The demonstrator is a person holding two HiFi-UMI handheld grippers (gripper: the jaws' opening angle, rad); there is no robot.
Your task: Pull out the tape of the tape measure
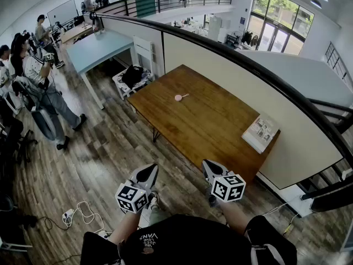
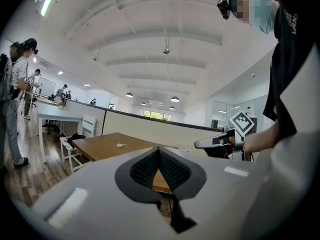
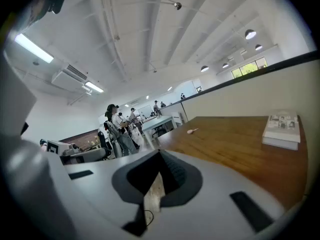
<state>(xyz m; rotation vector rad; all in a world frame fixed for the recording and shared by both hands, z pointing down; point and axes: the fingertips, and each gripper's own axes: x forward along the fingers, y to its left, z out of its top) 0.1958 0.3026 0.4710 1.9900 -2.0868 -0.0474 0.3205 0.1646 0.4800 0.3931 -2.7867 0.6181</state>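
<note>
So far nothing is started. Left gripper [image 1: 148, 171] and right gripper [image 1: 208, 165] hang low, short of the wooden bench [image 1: 220, 126]. Fingers of both are pressed together with nothing between them. The small pink tape measure [image 1: 179, 97] lies on the bench well ahead of both sets of fingers, apart from everything. Only a short tab shows, so the tape looks retracted. Whole job left, I judge: approach, grip the case, draw the tape. A booklet [image 1: 261, 132] lies ahead and right of the right fingers, print too small to read. Lettering on the dark shirt [image 1: 182, 242] is illegible.
</note>
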